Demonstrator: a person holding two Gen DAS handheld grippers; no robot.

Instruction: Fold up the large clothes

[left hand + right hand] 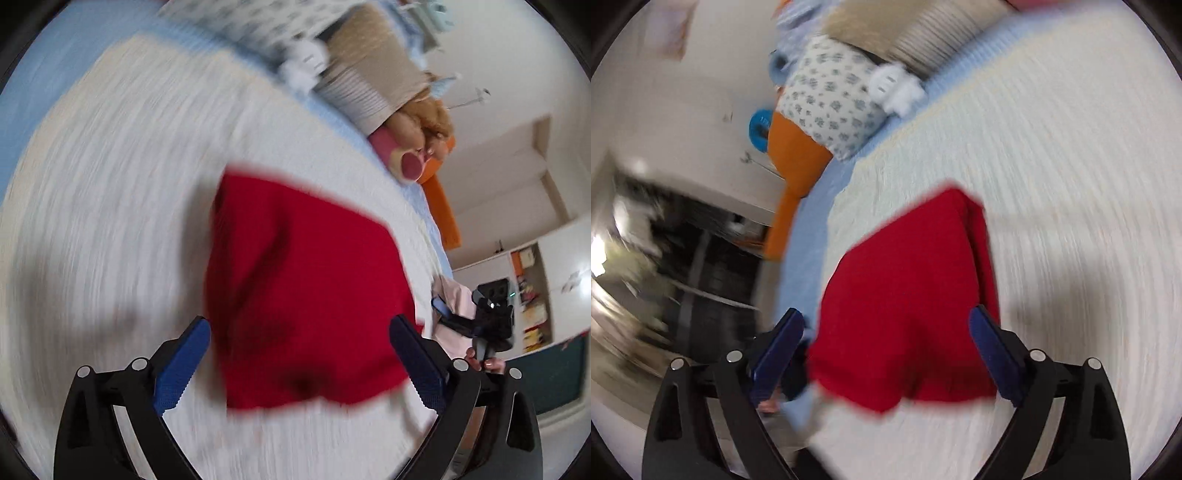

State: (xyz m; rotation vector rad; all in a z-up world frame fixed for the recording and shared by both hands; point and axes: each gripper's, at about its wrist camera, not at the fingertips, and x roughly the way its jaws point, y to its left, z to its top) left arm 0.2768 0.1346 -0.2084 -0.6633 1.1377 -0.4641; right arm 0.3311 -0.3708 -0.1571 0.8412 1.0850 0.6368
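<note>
- The red garment (303,291) is lying folded into a compact block on the white bedspread (110,192), with the pillows (834,103) piled off toward 11 o'clock in the right wrist view.
- It is looking soft and light, a limp knit that is likely draping and sagging if lifted by one point; nothing about it is fragile, and the cloth is probably not slippery against the ribbed blue pads.
- The best holds are looking like the two near corners, at about 5 and 7 o'clock of the block, pinching through all layers so the fold is not sliding open.
- The left gripper (299,365) is hovering over the near edge of the garment with its fingers spread wide and gripping nothing, pointing steeply downward; the picture is smeared with motion.
- The right gripper (888,358) is likewise standing wide apart and empty, straddling the near end of the garment and tilting down less steeply.
- In the left wrist view the right gripper is showing at 4 o'clock, with fingertips of the person's hand (484,363) wrapping its handle.
- The fold is looking finished, judging by the tidy block.
</note>
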